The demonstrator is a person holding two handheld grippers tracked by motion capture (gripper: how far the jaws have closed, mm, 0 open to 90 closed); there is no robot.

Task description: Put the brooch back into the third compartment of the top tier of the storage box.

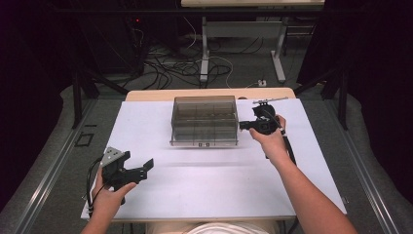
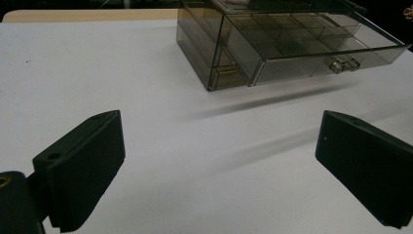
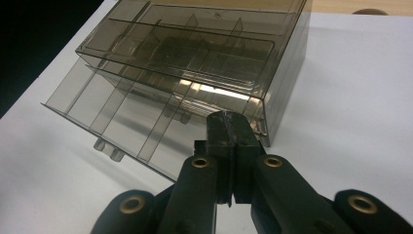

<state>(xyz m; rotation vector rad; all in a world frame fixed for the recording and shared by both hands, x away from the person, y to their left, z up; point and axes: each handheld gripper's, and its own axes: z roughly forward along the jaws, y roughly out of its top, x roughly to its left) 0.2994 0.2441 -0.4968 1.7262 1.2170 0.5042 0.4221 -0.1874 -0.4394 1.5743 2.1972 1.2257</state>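
A smoky see-through drawer box (image 1: 204, 122) stands at the back middle of the white table top (image 1: 195, 190). Its lower drawer (image 2: 316, 58), with dividers and a small double knob (image 2: 344, 65), is pulled partly out toward me. My right gripper (image 1: 242, 125) is at the box's right front corner. In the right gripper view its jaws are pressed together, and the right gripper (image 3: 229, 126) points at the corner of the box (image 3: 195, 63), beside the drawer (image 3: 122, 122), with nothing between them. My left gripper (image 1: 139, 161) hovers at the front left, open and empty. In the left gripper view, bare table lies between the wide jaws of the left gripper (image 2: 219, 165).
A strip of wooden tabletop (image 1: 209, 93) shows behind the white surface. Beyond it are floor cables (image 1: 170, 68) and another table's legs (image 1: 204, 48). A black cable (image 1: 290, 148) trails from my right gripper along the forearm. Dark curtains close in both sides.
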